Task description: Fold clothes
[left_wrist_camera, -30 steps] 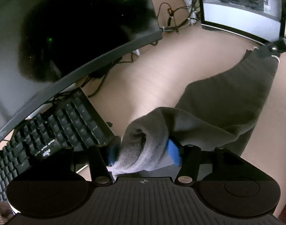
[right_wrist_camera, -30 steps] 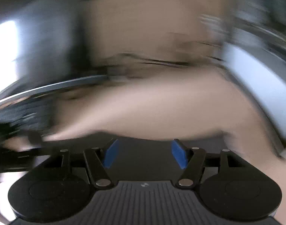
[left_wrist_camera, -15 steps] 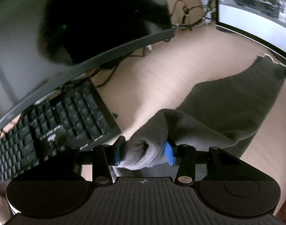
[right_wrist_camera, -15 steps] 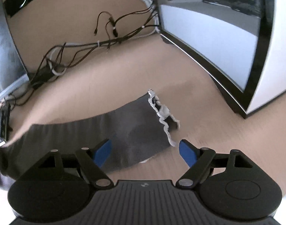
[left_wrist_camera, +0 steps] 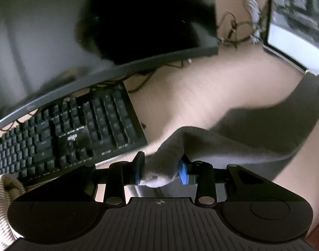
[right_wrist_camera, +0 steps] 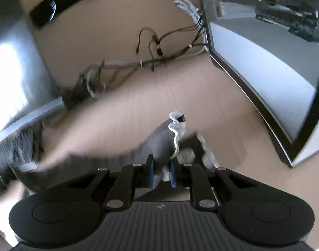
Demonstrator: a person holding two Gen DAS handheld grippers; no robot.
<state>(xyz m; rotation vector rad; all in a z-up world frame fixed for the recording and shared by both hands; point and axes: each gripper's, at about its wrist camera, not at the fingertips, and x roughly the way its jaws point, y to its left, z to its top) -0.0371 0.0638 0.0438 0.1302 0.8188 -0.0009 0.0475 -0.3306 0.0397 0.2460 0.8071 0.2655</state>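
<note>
A grey sock [left_wrist_camera: 253, 133] with a white-trimmed cuff lies stretched across the pale wooden desk. Its bunched toe end sits between the blue pads of my left gripper [left_wrist_camera: 161, 172], which is shut on it just above the desk. At the other end, my right gripper [right_wrist_camera: 162, 172] is shut on the grey sock [right_wrist_camera: 163, 142] near its cuff, and the white-edged cuff stands up above the fingers. The sock's middle sags onto the desk between the two grippers.
A black keyboard [left_wrist_camera: 61, 136] lies left of the left gripper under a curved monitor [left_wrist_camera: 96, 41]. A second monitor [right_wrist_camera: 274, 69] stands at the right. Tangled cables [right_wrist_camera: 138, 62] lie at the back of the desk [right_wrist_camera: 128, 108]. A knitted sleeve [left_wrist_camera: 0, 209] shows at lower left.
My right gripper swung over to the sock's cuff end and closed on it. The left gripper kept its grip on the toe end and rolled slightly.
</note>
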